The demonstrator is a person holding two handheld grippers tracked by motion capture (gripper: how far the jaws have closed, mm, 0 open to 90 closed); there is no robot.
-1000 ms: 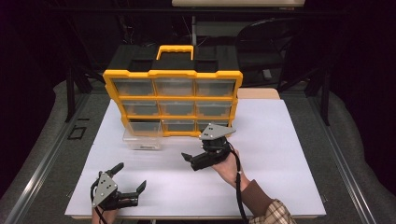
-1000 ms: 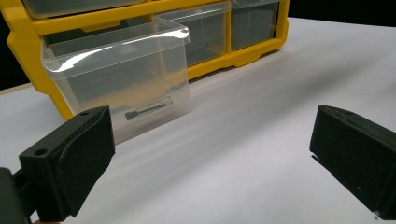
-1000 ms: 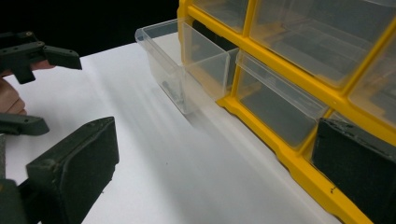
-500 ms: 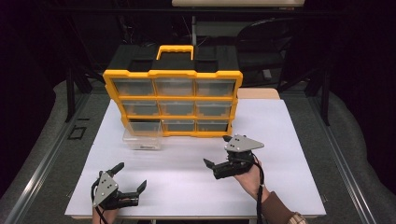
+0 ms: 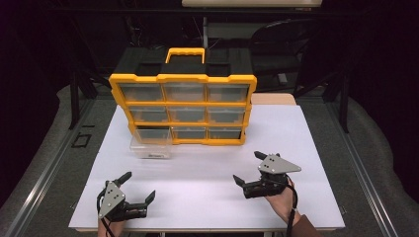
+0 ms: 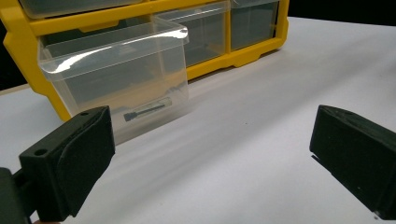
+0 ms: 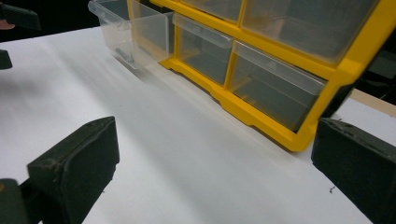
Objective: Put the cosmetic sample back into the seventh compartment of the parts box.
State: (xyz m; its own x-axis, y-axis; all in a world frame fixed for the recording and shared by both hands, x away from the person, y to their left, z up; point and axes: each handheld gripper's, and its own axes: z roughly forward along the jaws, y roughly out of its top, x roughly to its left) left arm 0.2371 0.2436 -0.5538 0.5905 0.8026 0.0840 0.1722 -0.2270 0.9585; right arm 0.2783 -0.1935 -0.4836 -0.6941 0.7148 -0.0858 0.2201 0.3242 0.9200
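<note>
A yellow organizer (image 5: 183, 108) with clear drawers stands at the back of the white table (image 5: 207, 163). Its bottom-left drawer (image 5: 150, 146) is pulled out onto the table. In the left gripper view that clear drawer (image 6: 121, 74) holds a small dark bolt (image 6: 147, 111). My left gripper (image 5: 138, 185) is open near the front left edge, well short of the drawer, with nothing between its jaws. My right gripper (image 5: 247, 167) is open at the front right, also holding nothing. In the right gripper view the organizer (image 7: 280, 70) and the pulled-out drawer (image 7: 130, 32) lie ahead.
A light wooden board (image 5: 274, 98) sticks out behind the organizer's right side. Dark chairs and frames stand beyond the table. Bare white tabletop lies between the two grippers and in front of the organizer.
My right gripper has drawn back from in front of the organizer toward the near right of the table. The left gripper has stayed put.
</note>
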